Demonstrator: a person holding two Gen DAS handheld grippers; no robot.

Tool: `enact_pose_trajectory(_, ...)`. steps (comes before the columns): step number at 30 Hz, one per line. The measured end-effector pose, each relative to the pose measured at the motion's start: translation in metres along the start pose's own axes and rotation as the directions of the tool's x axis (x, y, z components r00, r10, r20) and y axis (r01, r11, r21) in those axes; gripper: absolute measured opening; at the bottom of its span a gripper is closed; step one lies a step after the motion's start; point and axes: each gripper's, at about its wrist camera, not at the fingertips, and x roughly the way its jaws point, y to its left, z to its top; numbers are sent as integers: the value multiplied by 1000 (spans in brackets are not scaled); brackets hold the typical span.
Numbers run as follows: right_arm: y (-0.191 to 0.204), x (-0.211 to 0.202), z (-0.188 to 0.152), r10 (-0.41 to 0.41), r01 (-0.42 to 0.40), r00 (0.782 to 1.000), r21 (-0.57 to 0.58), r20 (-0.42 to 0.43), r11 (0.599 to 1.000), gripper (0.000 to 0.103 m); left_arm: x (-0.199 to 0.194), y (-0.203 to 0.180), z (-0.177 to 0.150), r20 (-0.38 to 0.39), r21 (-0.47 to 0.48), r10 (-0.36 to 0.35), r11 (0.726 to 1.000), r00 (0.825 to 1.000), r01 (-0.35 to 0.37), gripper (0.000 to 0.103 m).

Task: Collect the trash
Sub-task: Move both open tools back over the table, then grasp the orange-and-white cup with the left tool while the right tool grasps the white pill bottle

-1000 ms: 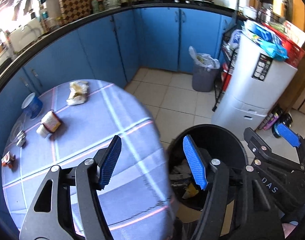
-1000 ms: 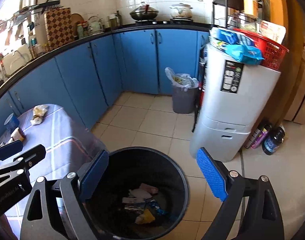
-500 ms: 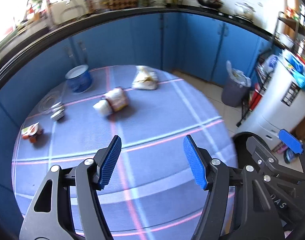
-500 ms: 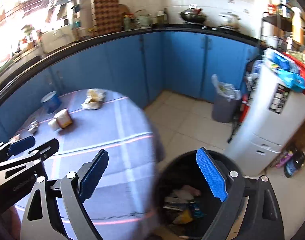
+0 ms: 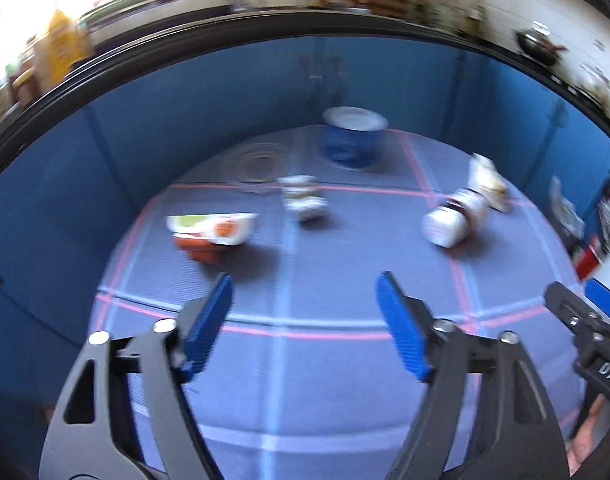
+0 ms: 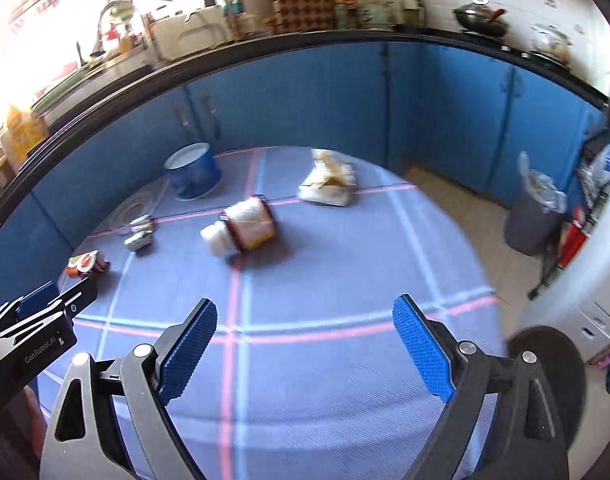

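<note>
left claw (image 5: 305, 320) empty, just widened, above table (image 5: 345, 380), jar (image 6: 245, 226) on side

On the table (image 6: 345, 280) lie six things: one blue tub (image 6: 193, 174) at eleven o'clock, one clear lid (image 6: 129, 208), one crushed can (image 6: 139, 234), one red-and-white cup (image 6: 85, 264), one jar (image 6: 245, 230) and one crumpled wrapper (image 6: 327, 180) at twelve. On the floor stand two bins: one black (image 6: 553, 376) at four o'clock, one grey (image 6: 535, 216) at two.

Black tool (image 5: 305, 320), ribbed blue pads (image 5: 401, 336)
</note>
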Motion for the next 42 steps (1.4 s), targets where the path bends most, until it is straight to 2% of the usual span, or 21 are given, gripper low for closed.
enact_pose_trajectory(5,33,33,16,11,-12,1000,-67,-5,998,87,19,45,8,14,-92,70,993,997,-69,87)
enact_pose_trajectory(10,50,67,32,-13,12,1000,-90,-16,996,87,49,72,14,-37,-125,68,989,997,-72,88)
enact_pose_trajectory(18,47,103,46,-65,60,996,-101,-55,993,87,79,75,23,-76,-120,56,991,996,-65,88)
enact_pose_trajectory(23,47,113,47,-46,38,996,-97,-79,995,87,87,78,24,-90,-136,41,989,995,-53,86)
enact_pose_trajectory(25,48,112,45,-45,36,996,-106,-78,994,85,90,78,25,-99,-139,30,989,995,-43,79)
enact_pose_trajectory(26,49,112,44,-45,36,996,-112,-80,993,75,92,78,24,-107,-141,23,989,994,-38,72)
enact_pose_trajectory(27,50,110,43,-45,35,996,-117,-81,992,74,94,78,23,-115,-143,14,989,993,-30,60)
enact_pose_trajectory(30,51,106,39,-41,31,996,-124,-80,992,74,95,76,22,-127,-139,7,990,992,-25,35)
enact_pose_trajectory(42,37,59,23,-22,15,997,-99,-69,995,74,55,53,20,-78,-106,-58,993,995,50,34)
